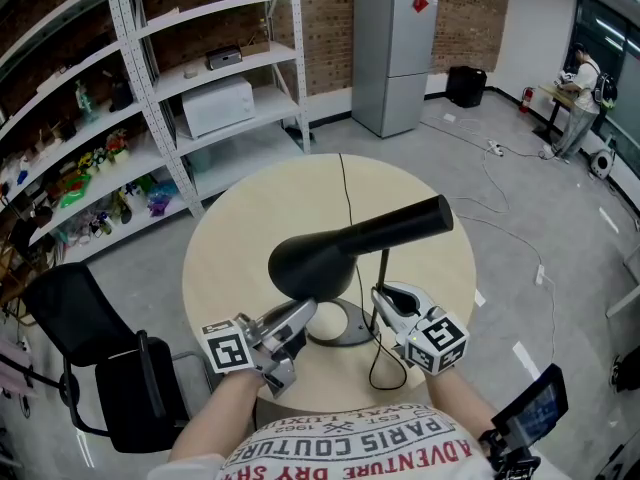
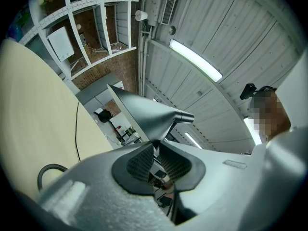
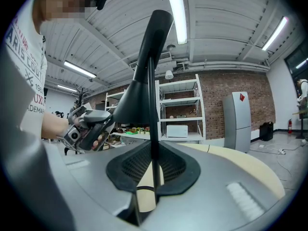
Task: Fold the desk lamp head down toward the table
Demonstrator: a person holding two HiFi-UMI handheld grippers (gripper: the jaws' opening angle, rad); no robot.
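Note:
A black desk lamp stands on the round beige table (image 1: pixel 250 218). Its cone-shaped head (image 1: pixel 350 243) lies nearly level, wide mouth to the left. A thin stem (image 1: pixel 384 266) rises from the round base (image 1: pixel 345 328). My left gripper (image 1: pixel 303 315) is shut on the rim of the lamp head's mouth; in the left gripper view the shade's edge (image 2: pixel 144 112) runs down between the pads (image 2: pixel 139 162). My right gripper (image 1: pixel 381 296) is shut on the stem, which passes straight up between its pads (image 3: pixel 173 165) in the right gripper view. The left gripper (image 3: pixel 89 129) shows there too.
The lamp's black cord (image 1: pixel 345 183) runs across the table to its far edge. A black office chair (image 1: pixel 90 338) stands at the left. Metal shelving (image 1: pixel 200 78) and a grey fridge (image 1: pixel 395 58) line the brick wall. Cables lie on the floor at right.

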